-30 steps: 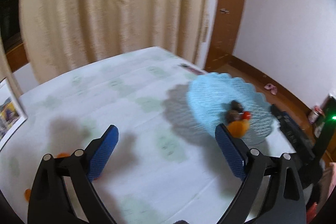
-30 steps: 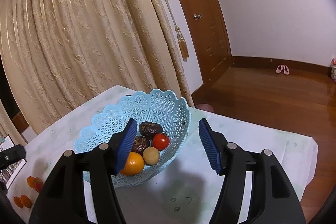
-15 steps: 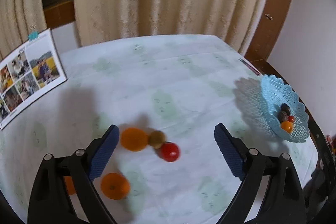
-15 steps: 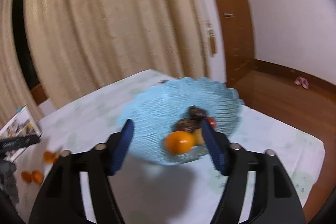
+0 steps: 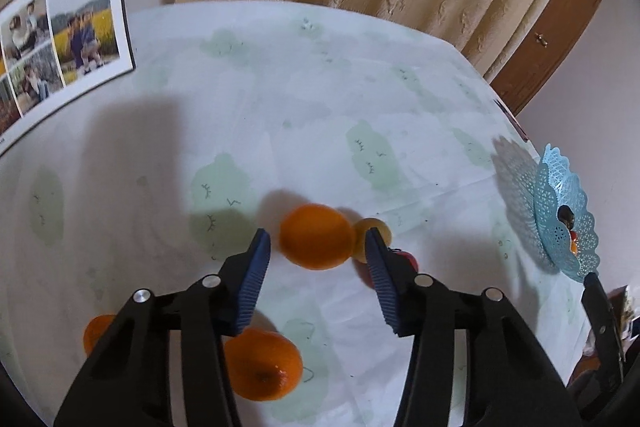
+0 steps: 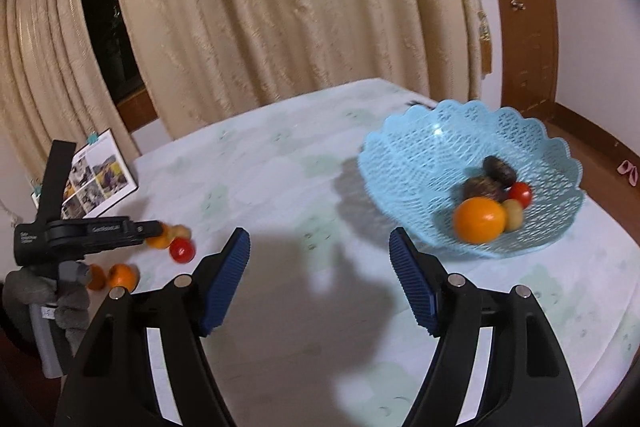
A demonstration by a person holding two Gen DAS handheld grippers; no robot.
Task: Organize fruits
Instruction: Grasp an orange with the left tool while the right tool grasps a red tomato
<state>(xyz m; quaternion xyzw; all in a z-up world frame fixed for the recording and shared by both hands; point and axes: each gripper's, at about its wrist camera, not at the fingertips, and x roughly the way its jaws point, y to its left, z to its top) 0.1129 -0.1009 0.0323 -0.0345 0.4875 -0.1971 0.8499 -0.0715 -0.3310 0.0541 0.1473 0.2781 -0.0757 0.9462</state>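
Jaws of the left gripper (image 5: 318,249) stand spread around an orange (image 5: 316,237) on the tabletop (image 5: 280,87), not touching it. Right gripper (image 6: 320,247) hangs with jaws spread near the blue basket (image 6: 404,159), which holds fruit.

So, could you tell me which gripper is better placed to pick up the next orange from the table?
Left. The left gripper is open with an orange between its fingers. The right gripper is open over bare tablecloth beside the basket.
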